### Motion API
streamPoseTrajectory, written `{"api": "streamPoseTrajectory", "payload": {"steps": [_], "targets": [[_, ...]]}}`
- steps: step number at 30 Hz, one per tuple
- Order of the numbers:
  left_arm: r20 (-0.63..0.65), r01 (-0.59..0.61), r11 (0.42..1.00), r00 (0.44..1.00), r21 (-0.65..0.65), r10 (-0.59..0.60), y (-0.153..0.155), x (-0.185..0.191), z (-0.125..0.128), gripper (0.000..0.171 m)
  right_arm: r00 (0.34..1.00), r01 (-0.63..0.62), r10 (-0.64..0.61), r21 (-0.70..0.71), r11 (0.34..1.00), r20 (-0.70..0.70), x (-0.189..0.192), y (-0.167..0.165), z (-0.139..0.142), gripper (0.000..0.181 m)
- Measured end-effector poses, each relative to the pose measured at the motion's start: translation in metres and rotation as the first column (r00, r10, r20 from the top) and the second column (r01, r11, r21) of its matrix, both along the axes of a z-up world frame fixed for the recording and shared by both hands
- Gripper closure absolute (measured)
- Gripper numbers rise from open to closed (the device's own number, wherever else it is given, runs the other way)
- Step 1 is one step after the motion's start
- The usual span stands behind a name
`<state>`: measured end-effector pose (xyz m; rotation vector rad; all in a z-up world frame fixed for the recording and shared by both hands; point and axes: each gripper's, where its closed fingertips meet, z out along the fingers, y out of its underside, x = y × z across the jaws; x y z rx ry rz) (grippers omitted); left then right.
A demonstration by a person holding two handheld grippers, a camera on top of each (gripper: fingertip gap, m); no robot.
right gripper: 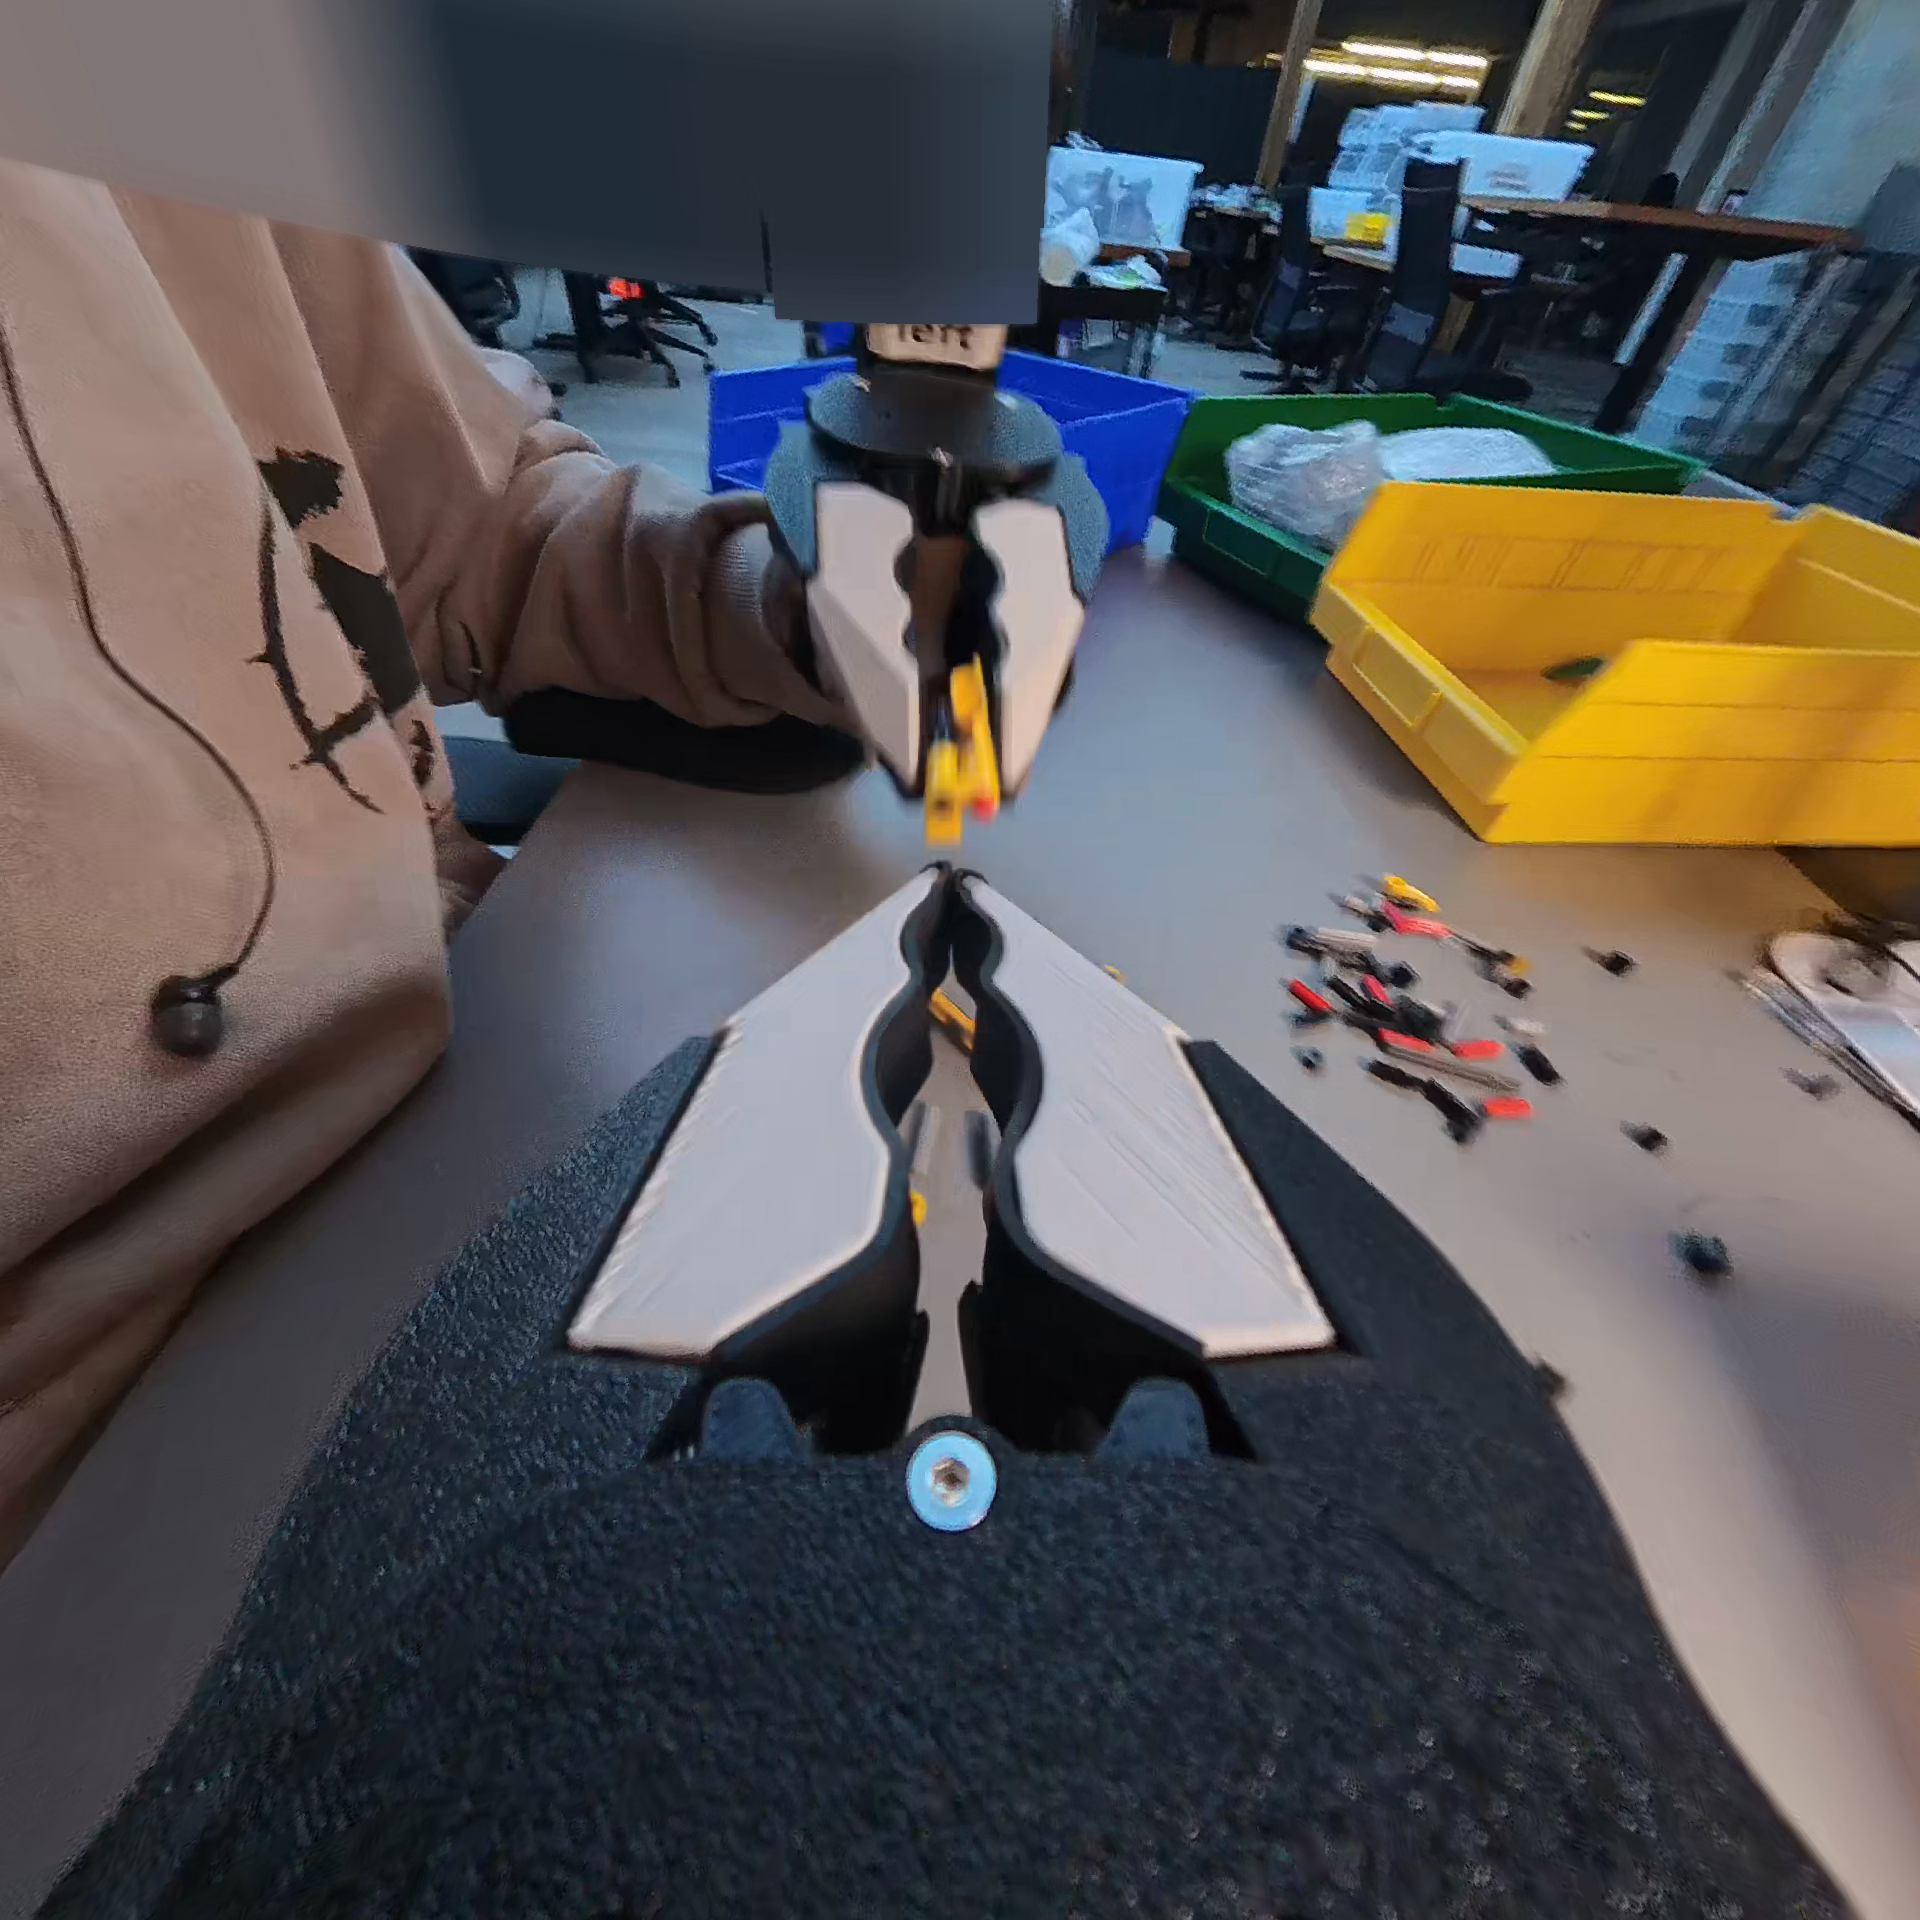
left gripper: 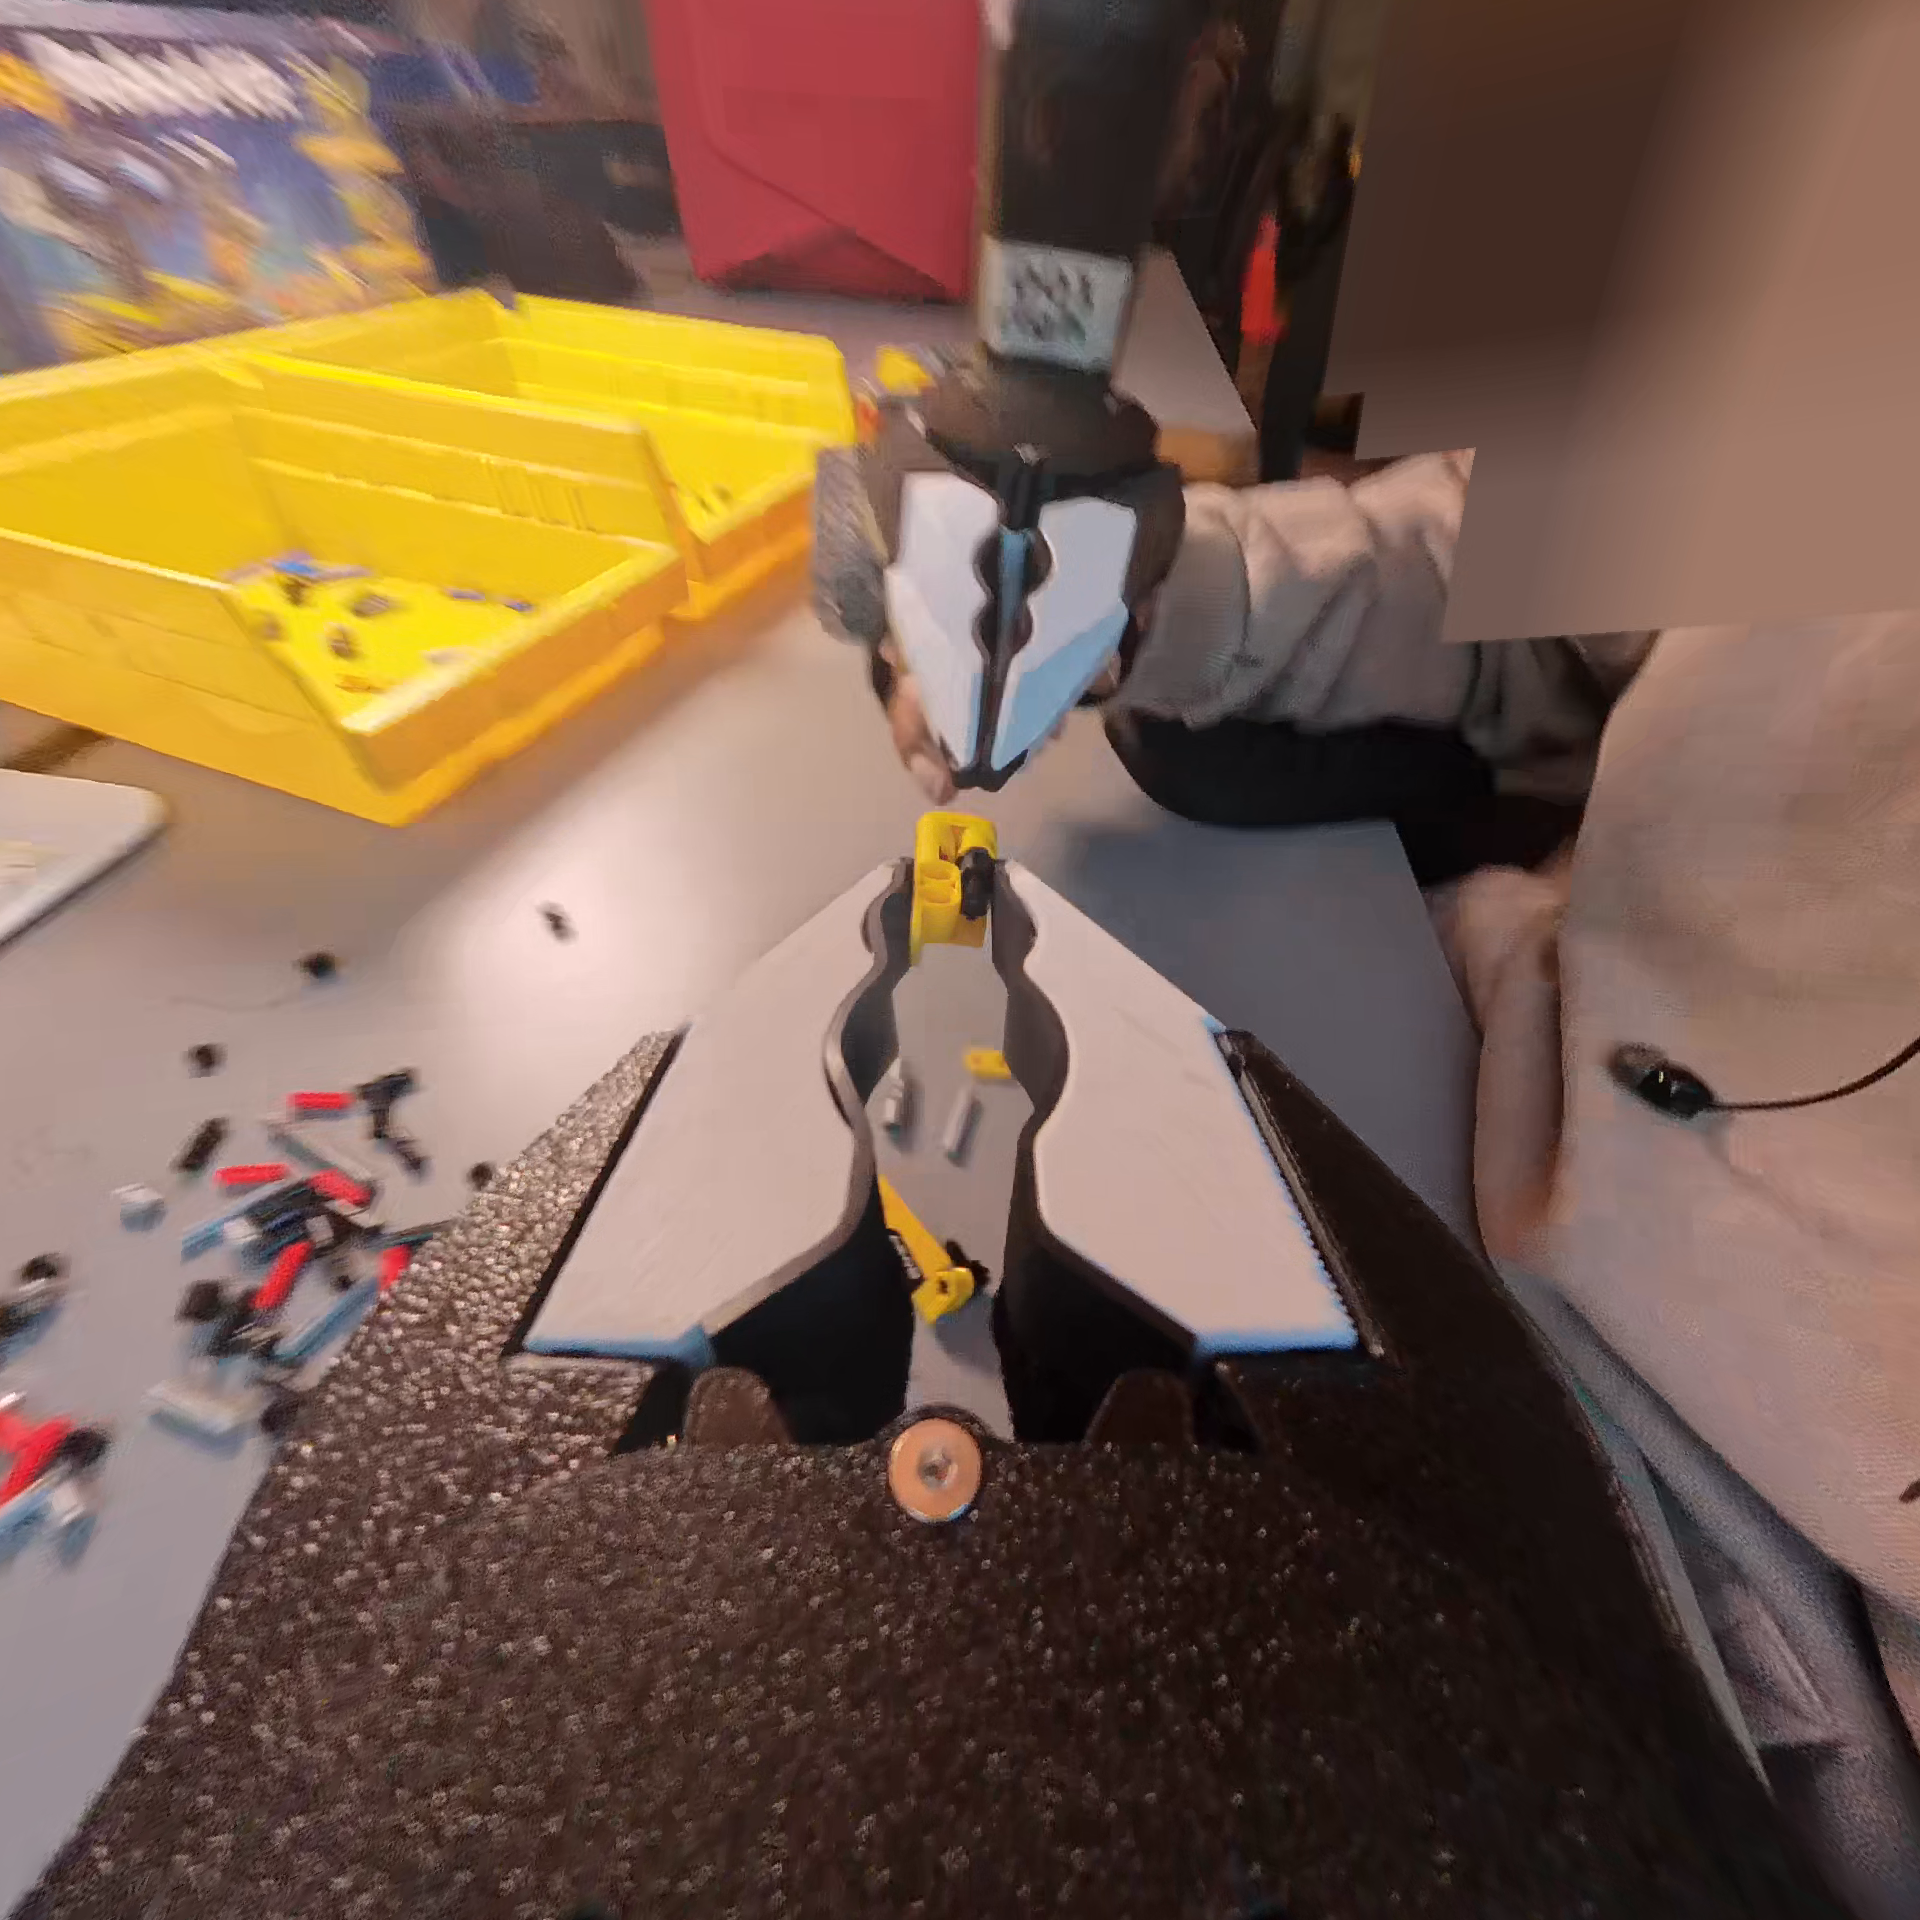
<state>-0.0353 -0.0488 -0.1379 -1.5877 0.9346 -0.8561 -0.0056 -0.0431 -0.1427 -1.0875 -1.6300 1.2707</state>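
We see two hand-held grippers meeting tip to tip above a grey surface. The left hand-held gripper is closed down on a small yellow building-block piece with a black pin on one side, pinched at the very tips of its fingers, with a wide gap behind. Facing it, the right hand-held gripper has its fingers pressed together and nothing visible between them; its tip hangs just beyond the yellow piece, not quite touching.

From the right wrist view we find the same pairing: the right hand-held gripper closed and empty, the left one beyond it holding the yellow piece.

Below the left fingers lie a few loose grey and yellow parts. A scatter of red, black and blue pieces lies on the surface to the left. Farther back stand yellow bins and a printed box. In the right wrist view we also see a blue bin and a green bin. A person in a beige sweatshirt holds both tools.
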Motion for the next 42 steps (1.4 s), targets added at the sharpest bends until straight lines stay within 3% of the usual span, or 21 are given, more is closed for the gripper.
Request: {"api": "streamPoseTrajectory", "payload": {"steps": [1,2,5,7,8,18,23,31,42], "targets": [[0.095,-0.033,0.999,0.995,-0.010,0.034,0.004,-0.021,0.017,0.157,0.998,0.057,-0.057,-0.032,0.998,-0.005,0.012,0.018,0.001,0.181],[0.106,-0.037,0.999,0.994,0.018,0.035,0.002,-0.028,0.023,0.158,0.998,0.067,-0.067,-0.046,0.997,-0.010,0.018,0.022,0.002,0.181],[-0.019,0.028,0.998,0.999,0.060,-0.027,-0.002,0.011,0.007,0.157,0.998,0.056,-0.055,0.044,0.997,-0.006,-0.011,0.002,-0.006,0.181],[-0.038,0.043,0.998,0.998,0.053,-0.041,-0.002,0.016,0.003,0.157,0.999,0.041,-0.041,0.011,0.999,-0.026,-0.016,0.002,0.003,0.153],[-0.021,0.045,0.998,0.999,0.046,-0.044,-0.002,0.015,0.002,0.157,0.999,0.021,-0.023,-0.036,0.999,-0.046,-0.015,0.002,0.010,0.149],[0.081,0.063,0.997,0.994,0.053,-0.067,-0.007,0.019,0.009,0.157,0.993,0.005,-0.019,-0.127,0.992,-0.116,-0.021,-0.012,0.018,0.165],[0.038,0.059,0.996,0.997,0.062,-0.061,-0.009,0.017,0.005,0.154,0.998,-0.017,0.008,-0.140,0.990,-0.065,-0.016,-0.011,0.010,0.168],[-0.174,0.065,0.995,0.983,0.072,-0.052,-0.011,0.019,-0.022,0.158,1.000,-0.014,0.013,-0.063,0.998,-0.009,-0.017,-0.016,-0.001,0.168],[-0.121,0.105,0.994,0.987,0.010,-0.103,-0.012,0.027,-0.028,0.158,0.999,-0.021,0.022,-0.033,0.999,0.028,-0.016,-0.018,-0.008,0.168]]}}
